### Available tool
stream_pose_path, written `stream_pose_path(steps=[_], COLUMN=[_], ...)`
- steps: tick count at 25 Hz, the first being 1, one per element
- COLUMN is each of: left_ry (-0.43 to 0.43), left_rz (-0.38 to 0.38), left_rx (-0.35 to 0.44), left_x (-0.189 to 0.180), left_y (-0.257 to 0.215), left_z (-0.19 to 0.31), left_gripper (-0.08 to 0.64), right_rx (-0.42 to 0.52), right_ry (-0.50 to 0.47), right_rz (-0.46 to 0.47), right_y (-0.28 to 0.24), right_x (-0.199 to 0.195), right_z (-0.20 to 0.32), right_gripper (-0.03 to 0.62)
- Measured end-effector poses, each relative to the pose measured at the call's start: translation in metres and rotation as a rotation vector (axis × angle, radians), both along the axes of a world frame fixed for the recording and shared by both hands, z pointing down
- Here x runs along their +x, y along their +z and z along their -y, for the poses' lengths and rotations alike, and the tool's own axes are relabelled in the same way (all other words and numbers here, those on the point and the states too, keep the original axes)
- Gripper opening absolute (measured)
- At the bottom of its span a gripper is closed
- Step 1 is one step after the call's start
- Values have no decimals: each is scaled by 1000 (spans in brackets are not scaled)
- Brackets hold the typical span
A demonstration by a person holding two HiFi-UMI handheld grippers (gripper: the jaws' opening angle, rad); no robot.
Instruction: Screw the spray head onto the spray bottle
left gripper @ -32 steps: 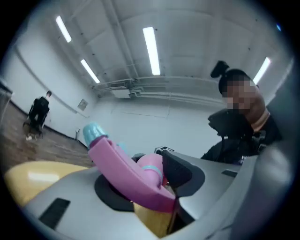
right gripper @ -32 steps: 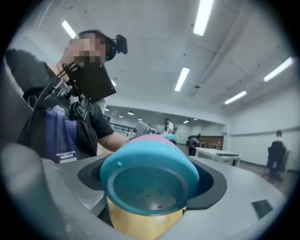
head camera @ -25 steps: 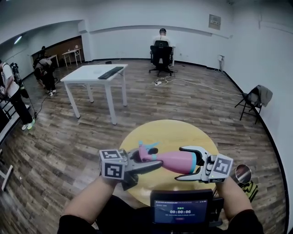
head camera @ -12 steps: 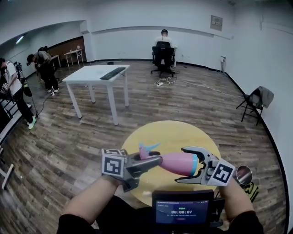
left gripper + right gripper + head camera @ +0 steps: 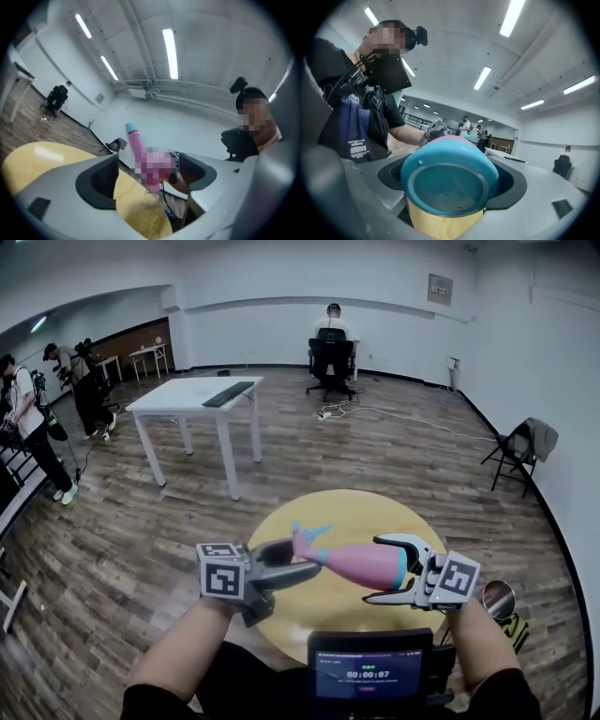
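A pink spray bottle [image 5: 361,563] with a teal base lies level above the round yellow table [image 5: 347,512]. My right gripper [image 5: 375,570] is shut on its base end. In the right gripper view the teal base [image 5: 450,183] fills the space between the pads of my right gripper [image 5: 450,180]. The pink and teal spray head [image 5: 305,540] sits on the bottle's neck and points left. My left gripper [image 5: 302,557] is open around that end. Its jaws have just been opening wide and then eased in slightly. In the left gripper view my left gripper [image 5: 149,161] shows a gap on each side of the bottle [image 5: 140,150].
A white table [image 5: 192,390] with a keyboard stands farther back on the wooden floor. A person sits on an office chair [image 5: 330,351] by the far wall. A folding chair [image 5: 525,442] is at the right, and people stand at the left [image 5: 28,427]. A screen [image 5: 370,676] sits close below me.
My left gripper's jaws were closed around the spray head and now stand open. That gripper has drawn back a little to the left. The right gripper and the bottle have hardly moved.
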State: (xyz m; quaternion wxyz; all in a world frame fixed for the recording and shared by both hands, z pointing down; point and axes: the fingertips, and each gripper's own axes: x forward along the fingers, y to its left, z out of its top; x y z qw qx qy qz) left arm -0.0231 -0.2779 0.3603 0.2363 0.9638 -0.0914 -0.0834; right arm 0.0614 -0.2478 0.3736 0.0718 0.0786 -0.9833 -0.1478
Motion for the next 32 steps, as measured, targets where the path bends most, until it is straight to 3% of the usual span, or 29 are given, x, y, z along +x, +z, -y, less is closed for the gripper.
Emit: stream_pose_path(steps=[4, 6, 8, 10, 13, 14, 15, 18, 20, 23, 24, 25, 27, 30, 32], left_ry=[-158, -191, -160, -77, 24, 41, 56, 94, 99, 74, 55, 34, -32, -153, -170], left_rz=[-211, -255, -259, -220, -41, 18, 51, 151, 187, 126, 107, 83, 9, -94, -136], left_rx=[-215, -242, -216, -171, -92, -33, 40, 249, 286, 207, 171, 130, 29, -124, -185], left_x=[-83, -107, -99, -62, 5, 19, 27, 39, 42, 37, 32, 24, -4, -56, -72], left_y=[24, 26, 16, 1, 5, 8, 6, -10, -11, -15, -14, -13, -12, -7, 1], left_z=[20, 27, 26, 20, 11, 9, 5, -10, -7, 15, 24, 34, 55, 86, 96], left_gripper=[434, 434, 434, 434, 432, 285, 234, 193, 195, 205, 242, 336, 410, 425, 426], right_rx=[100, 116, 121, 122, 83, 35, -29, -163, -178, -175, -160, -140, -90, -30, 14], right_ry=[119, 135, 129, 107, 62, 42, 12, -73, -66, -38, -18, 9, 92, 220, 240], right_rz=[8, -18, -51, -85, -78, -40, 13, 104, 89, 97, 98, 97, 84, 42, -20], right_y=[-12, -9, -3, 5, 10, 9, 6, 8, 13, 1, -3, -7, -9, -8, 1], right_x=[26, 31, 27, 15, -5, -7, -7, 4, 5, 0, 2, 6, 22, 43, 49], right_z=[4, 4, 2, 0, 0, 2, 5, 12, 17, 30, 36, 42, 56, 71, 70], right_gripper=[471, 471, 471, 471, 471, 471, 469, 469, 469, 469, 469, 469, 470, 469, 469])
